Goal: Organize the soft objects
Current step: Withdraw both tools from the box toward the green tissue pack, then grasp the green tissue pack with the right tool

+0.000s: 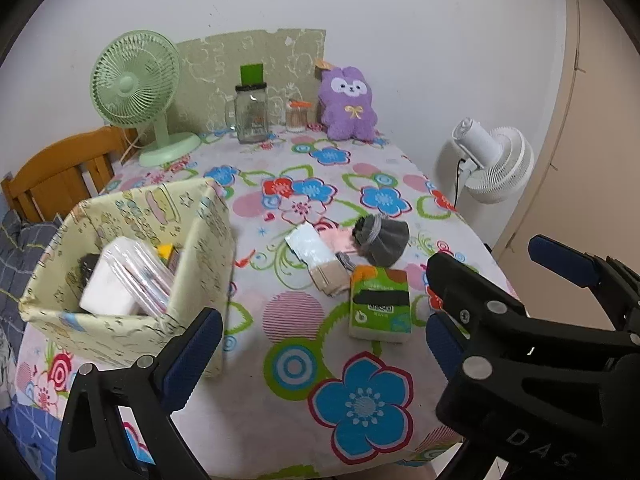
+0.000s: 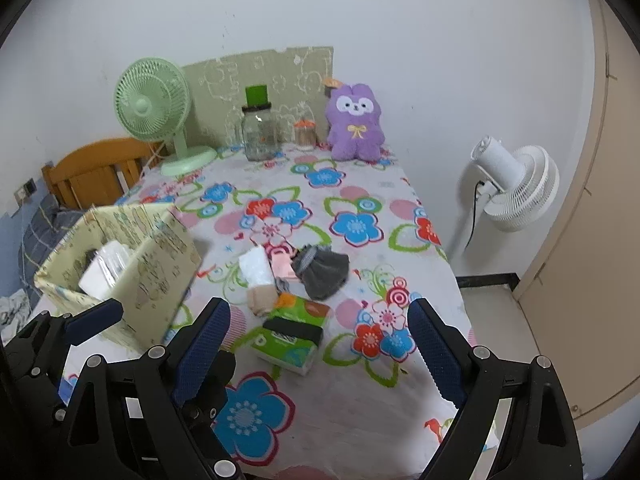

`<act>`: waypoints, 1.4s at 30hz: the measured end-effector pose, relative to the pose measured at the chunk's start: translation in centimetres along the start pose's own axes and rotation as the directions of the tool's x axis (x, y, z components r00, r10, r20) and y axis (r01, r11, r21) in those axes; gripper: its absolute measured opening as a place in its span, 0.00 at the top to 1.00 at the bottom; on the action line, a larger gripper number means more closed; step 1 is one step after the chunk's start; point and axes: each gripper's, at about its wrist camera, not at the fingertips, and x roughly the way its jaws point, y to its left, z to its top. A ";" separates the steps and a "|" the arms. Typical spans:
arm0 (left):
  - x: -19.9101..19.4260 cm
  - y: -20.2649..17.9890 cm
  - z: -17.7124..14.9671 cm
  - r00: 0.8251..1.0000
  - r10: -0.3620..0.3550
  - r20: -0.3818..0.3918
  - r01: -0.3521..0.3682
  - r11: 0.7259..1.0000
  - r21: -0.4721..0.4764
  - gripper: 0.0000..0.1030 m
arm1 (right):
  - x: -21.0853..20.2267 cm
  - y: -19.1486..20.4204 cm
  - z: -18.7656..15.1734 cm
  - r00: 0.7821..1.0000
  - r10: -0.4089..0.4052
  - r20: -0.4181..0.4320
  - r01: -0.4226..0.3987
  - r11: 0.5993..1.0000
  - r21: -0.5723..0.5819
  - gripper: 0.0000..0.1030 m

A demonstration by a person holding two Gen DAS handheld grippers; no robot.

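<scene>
The green tissue pack [image 2: 292, 336] lay flat on the flowered counter [image 2: 360, 184], its long axis running from the near edge toward the far wall, tilted slightly. Just behind it lay a grey sock bundle [image 2: 322, 270] and a white packet [image 2: 256, 266]. The fabric box [image 1: 132, 264] stood to the left. The right tool [image 2: 320, 356] stood wide open and empty; the left tool [image 1: 320, 340] likewise gaped, holding nothing.

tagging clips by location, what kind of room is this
Probably a bedroom or small living room at home: a table with a flowered cloth, a wooden headboard with bedding beside it, a plush toy and a desk fan against the wall.
</scene>
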 end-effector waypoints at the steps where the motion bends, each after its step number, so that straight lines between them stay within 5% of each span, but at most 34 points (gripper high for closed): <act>1: 0.3 -0.1 -0.2 1.000 -0.005 -0.006 0.005 1.000 0.001 0.01 | 0.4 -0.1 -0.2 1.000 -0.001 -0.010 0.001 1.000 -0.001 0.10; 36: 7.7 0.0 -4.0 0.981 0.054 -0.189 -0.051 0.999 0.019 0.05 | 10.4 1.5 -3.6 0.971 0.094 -0.218 -0.114 0.990 -0.082 0.11; 42: 8.0 0.1 -4.0 0.981 0.052 -0.188 -0.051 0.999 0.011 0.05 | 11.3 1.4 -3.8 0.963 0.129 -0.236 -0.149 0.986 -0.071 0.26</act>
